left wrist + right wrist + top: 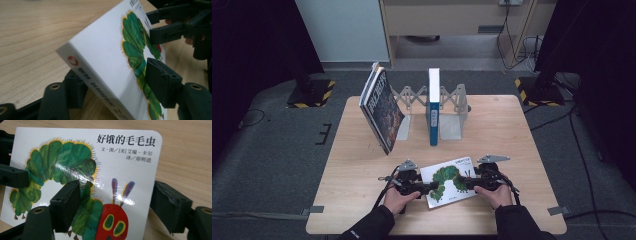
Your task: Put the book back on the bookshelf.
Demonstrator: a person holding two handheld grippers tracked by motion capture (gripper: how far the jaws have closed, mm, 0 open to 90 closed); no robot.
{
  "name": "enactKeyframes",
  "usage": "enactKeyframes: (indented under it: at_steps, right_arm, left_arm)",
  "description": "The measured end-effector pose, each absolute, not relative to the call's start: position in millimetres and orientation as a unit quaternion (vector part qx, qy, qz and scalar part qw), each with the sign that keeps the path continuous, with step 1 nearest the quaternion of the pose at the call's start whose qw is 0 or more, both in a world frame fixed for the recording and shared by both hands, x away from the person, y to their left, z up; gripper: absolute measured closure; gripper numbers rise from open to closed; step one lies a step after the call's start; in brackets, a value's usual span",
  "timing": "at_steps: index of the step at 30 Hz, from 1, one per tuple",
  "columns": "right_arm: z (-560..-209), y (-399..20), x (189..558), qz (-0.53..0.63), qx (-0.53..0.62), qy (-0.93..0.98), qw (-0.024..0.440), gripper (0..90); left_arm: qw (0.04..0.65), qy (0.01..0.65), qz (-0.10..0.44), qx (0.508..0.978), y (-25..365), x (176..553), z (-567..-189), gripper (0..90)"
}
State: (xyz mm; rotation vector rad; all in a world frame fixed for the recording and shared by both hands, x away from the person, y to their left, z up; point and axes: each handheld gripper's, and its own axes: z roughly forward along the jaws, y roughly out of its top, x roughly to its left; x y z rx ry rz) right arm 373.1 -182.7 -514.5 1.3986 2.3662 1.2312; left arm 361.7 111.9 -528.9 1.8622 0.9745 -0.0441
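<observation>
Near the front edge of the pale wood-grain tabletop (362, 165), between the two hands, a caterpillar board book (448, 180), cover up and one edge raised off the wood. Left tongs (427, 188) astride its spine-side edge: one black jaw under the book, the other pressing on the green caterpillar body, so grasping the book. Right tongs (466, 184) on the opposite edge, near the red caterpillar head: one jaw on the glossy cover, the other behind and beside the rounded corner; contact at that far jaw hard to confirm, but reading as a grip on the same book. Judged as handling stiff and fairly light: thick board pages, square spine, no sag between the two holds. Glossy laminate with bright glare, so likely slippery under hard plastic jaws; best taken deep over an edge, well in from the corners, with jaws flat to the cover rather than on a tip. Rounded corners, white ground, printed characters at the top right. Farther back, a metal accordion-style book rack (451, 107) with a blue-spined hardback (433, 107) standing upright in it, and a dark-covered large book (382, 107) leaning tilted at the rack's left end. Grey carpet floor around.
</observation>
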Motion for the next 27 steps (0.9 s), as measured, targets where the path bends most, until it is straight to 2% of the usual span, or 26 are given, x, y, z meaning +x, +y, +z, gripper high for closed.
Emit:
enactKeyframes:
  at_steps: [12, 17, 21, 24, 27]
  right_arm:
    - [-508, -183, 373, 0.437, 0.445, 0.775, 0.102, 26.7]
    - [-502, -187, 374, 0.467, 0.436, 0.759, 0.124, 29.6]
    - [-504, -188, 374, 0.462, 0.439, 0.762, 0.116, 29.4]
    - [-509, -186, 374, 0.436, 0.445, 0.777, 0.091, 26.3]
    - [-509, -184, 374, 0.435, 0.442, 0.778, 0.095, 25.9]
  left_arm:
    - [0.515, 0.394, 0.005, 0.761, 115, 362, -513, 49.1]
    - [0.53, 0.388, 0.02, 0.754, 115, 362, -504, 56.9]
    - [0.532, 0.385, 0.019, 0.754, 116, 361, -504, 58.0]
    - [0.531, 0.385, 0.019, 0.754, 116, 360, -503, 58.5]
    - [0.531, 0.385, 0.022, 0.754, 116, 360, -502, 58.8]
